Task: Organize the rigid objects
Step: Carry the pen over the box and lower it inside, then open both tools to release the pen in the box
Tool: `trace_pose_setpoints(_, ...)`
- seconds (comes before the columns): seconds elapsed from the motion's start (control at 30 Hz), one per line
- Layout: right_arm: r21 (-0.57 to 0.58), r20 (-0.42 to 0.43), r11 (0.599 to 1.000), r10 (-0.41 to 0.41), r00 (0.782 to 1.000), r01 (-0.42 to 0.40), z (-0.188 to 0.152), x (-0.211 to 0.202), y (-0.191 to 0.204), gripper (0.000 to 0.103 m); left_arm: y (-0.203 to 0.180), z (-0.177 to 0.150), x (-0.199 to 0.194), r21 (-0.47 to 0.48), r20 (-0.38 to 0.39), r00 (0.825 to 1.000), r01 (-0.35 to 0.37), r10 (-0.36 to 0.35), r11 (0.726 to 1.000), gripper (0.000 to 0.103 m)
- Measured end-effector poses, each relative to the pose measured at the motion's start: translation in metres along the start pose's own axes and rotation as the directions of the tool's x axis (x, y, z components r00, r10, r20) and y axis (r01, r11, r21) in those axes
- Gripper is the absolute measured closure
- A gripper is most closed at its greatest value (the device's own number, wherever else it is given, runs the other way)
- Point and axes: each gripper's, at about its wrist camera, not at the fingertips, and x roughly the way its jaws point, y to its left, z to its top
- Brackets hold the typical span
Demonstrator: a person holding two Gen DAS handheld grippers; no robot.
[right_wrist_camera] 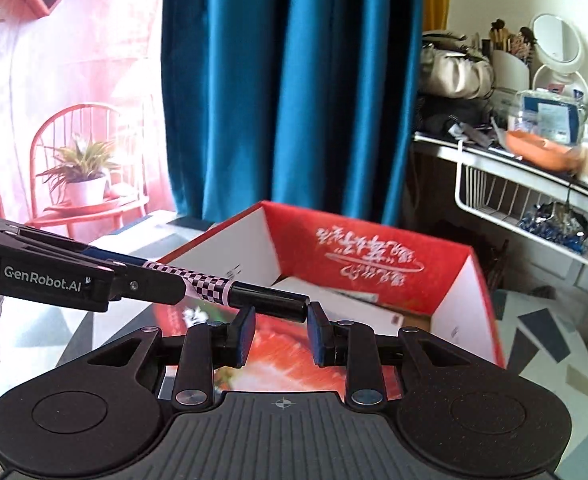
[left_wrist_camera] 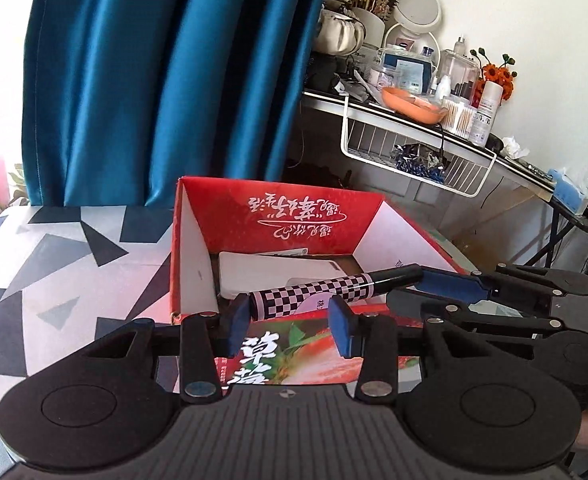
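Here, a checkered marker pen (left_wrist_camera: 325, 290) is carried lengthwise above the red strawberry box (left_wrist_camera: 282, 204).
The left gripper (left_wrist_camera: 290, 320) pinches its patterned barrel; the right gripper (right_wrist_camera: 280, 312) pinches its black cap end, so the pen spans both above the box's near rim. Best to keep both ends level, lower them together past the rim, then part one claw before the other.

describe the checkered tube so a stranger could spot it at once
Find the open red cardboard box before the blue curtain. Above its near edge, both grippers hold a slim black-and-white checkered tube with a glossy black cap; nothing else nearby is checkered.
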Motion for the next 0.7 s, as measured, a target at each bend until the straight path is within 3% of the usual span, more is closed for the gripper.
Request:
trace_pose_setpoints(0.23,0.027,-0.021,0.999,-0.023,1.0,0.024,0.015,0.022,-0.029,0.077,0.001,0.015,0.04,-0.021,-0.038,0.999,0.02,-0.021,1.0,0.058)
trace_pose_setpoints(0.57,0.074,-0.096,0.997,-0.023,0.995,0.03,0.014,0.062,-0.05,0.077,0.002,0.018,0.078,0.001,-0.088,0.996,-0.008,0.008,1.0,0.055)
trace_pose_setpoints(0.63,0.09,-0.121,0.996,-0.015,0.993,0.026,0.013,0.068,-0.053,0.076,0.001,0.019,0.078,0.008,-0.092,0.995,-0.023,0.023,1.0,0.05)
trace_pose_setpoints(0.7,0.101,-0.135,0.995,-0.008,0.991,0.022,0.012,0.07,-0.054,0.074,0.001,0.022,0.074,0.017,-0.082,0.996,-0.045,0.046,0.999,0.034)
